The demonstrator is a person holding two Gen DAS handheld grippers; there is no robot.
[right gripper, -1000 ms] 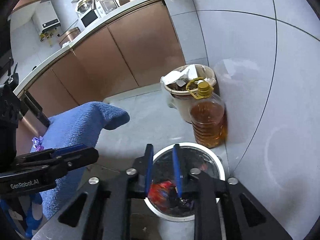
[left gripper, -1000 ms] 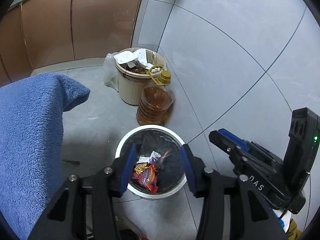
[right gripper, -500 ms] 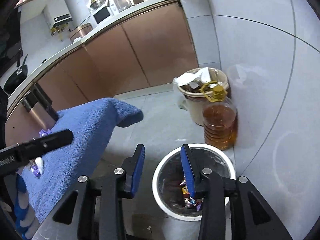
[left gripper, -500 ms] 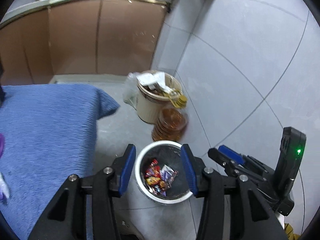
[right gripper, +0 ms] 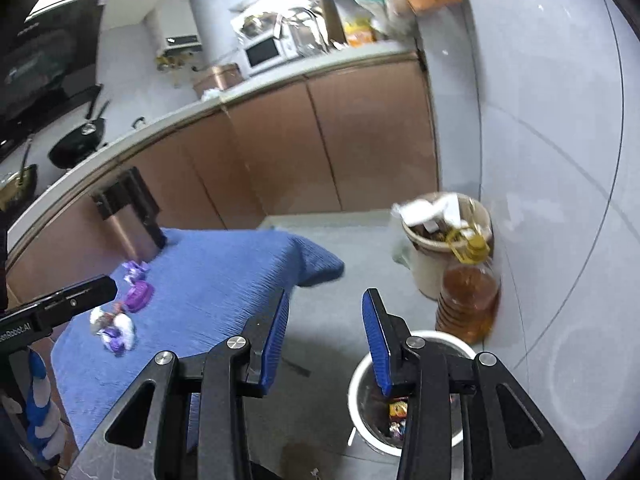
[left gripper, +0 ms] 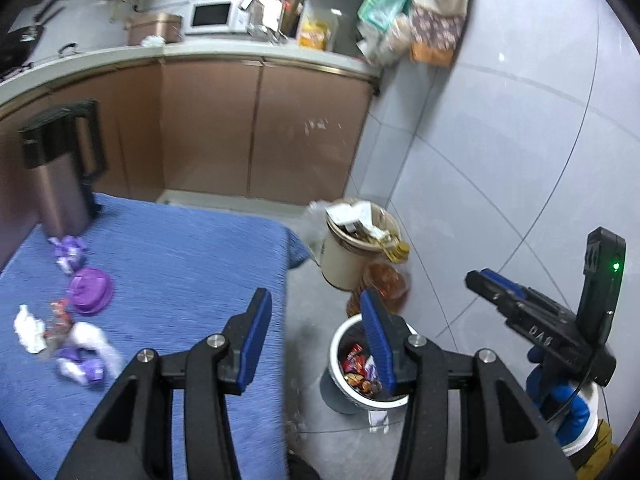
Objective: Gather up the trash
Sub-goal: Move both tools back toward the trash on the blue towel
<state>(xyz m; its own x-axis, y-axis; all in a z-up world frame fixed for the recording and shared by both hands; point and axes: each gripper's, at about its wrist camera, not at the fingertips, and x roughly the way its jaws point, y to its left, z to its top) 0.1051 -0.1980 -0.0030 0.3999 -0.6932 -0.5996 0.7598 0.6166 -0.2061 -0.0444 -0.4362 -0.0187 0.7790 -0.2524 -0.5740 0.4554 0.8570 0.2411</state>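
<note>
Trash (left gripper: 68, 336) is lying in a loose cluster on the blue-covered surface (left gripper: 180, 264): crumpled white tissue, purple wrappers and a purple lid (left gripper: 90, 290), all just in front of the dark kettle (left gripper: 60, 176) that is standing at the far corner; more wrappers are already sitting inside the white-rimmed bin (left gripper: 362, 364) on the floor, just off the near edge of that surface. The left gripper (left gripper: 316, 344) is hanging partly open with nothing between its blue pads; the right gripper (right gripper: 324, 344) is likewise empty, its jaws having just been opening (a wrapper let go into the bin, by my judgement). Both are hovering near the bin, well apart from the kettle. The step in hand looks like the reach to the next piece; doing it well probably means taking the outermost wrapper, the one farthest from the kettle, coming down with the pads astride it and pinching low, since crumpled foil and tissue are light and likely to slip or drag the cloth; the kettle is worth a wide berth; the fuller beige bin (left gripper: 352, 248) and oil bottle (right gripper: 470, 300) beyond are best left alone.
</note>
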